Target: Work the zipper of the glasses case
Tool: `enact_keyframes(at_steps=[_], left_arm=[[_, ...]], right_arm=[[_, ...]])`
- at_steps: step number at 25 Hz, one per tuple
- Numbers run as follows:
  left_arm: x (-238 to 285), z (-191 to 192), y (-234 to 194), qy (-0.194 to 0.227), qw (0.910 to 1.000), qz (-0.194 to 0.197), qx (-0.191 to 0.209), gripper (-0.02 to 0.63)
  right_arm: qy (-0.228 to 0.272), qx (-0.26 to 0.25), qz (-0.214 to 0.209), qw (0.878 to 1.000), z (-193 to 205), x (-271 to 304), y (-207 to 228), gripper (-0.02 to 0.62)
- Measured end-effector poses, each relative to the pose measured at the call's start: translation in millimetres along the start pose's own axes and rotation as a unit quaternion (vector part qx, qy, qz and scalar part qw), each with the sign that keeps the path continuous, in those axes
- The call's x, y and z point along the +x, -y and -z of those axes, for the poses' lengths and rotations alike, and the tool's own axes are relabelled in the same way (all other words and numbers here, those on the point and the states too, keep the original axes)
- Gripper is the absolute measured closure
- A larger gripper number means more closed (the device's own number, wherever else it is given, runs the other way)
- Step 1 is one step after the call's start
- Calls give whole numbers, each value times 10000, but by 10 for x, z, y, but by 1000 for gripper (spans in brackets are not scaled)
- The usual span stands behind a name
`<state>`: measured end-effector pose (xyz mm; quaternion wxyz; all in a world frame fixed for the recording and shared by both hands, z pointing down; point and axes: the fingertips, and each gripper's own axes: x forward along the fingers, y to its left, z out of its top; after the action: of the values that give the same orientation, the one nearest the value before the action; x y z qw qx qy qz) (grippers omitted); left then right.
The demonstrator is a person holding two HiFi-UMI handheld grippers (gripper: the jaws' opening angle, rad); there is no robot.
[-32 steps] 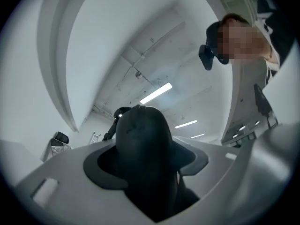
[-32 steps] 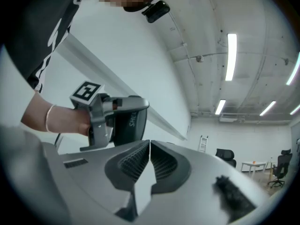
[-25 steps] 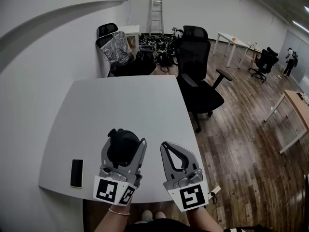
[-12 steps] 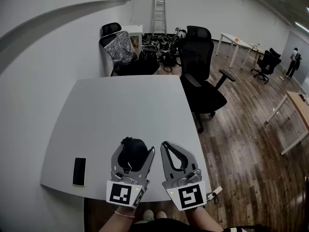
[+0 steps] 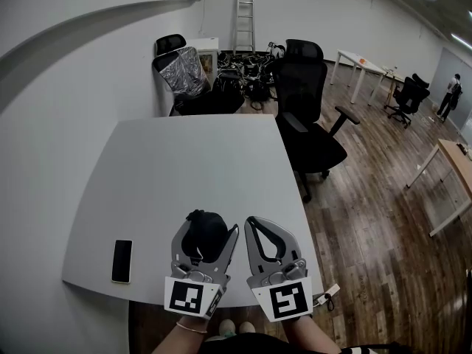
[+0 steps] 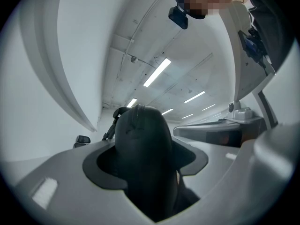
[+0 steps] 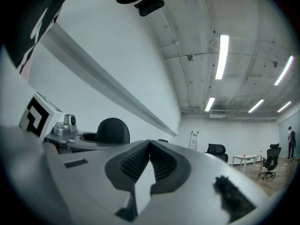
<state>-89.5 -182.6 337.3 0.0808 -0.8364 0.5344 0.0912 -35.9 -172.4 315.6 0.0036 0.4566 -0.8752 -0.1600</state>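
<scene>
Item: left claw, held in the person's left hand, jaws clamped on either side of a black glasses case; the case sits between the pads with its rounded end poking out past the jaw tips. From the claw's own camera the case fills the gap between the jaws, and a faint seam runs up its end. Whether the zipper is run open or shut cannot be told. Item: right claw, just to the right of the left one and not touching it or the case, jaws together with the ribbed pads meeting at the tips and nothing between them. Both claws hover over the near edge of the white surface. Item: a phone, lying flat on the surface, well to the left of the left claw. Item: a black office chair, on the wooden floor beyond and to the right of the right claw. Item: a ladder, leaning on the far wall, straight ahead of both claws.
</scene>
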Motion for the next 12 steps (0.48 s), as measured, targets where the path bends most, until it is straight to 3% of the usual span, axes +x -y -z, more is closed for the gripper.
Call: enact_keyframes(at_steps=[12], left_arm=[[23, -22, 96, 33, 10000, 84, -33, 321]], right_arm=[[38, 30, -1, 10000, -21, -54, 38, 589]])
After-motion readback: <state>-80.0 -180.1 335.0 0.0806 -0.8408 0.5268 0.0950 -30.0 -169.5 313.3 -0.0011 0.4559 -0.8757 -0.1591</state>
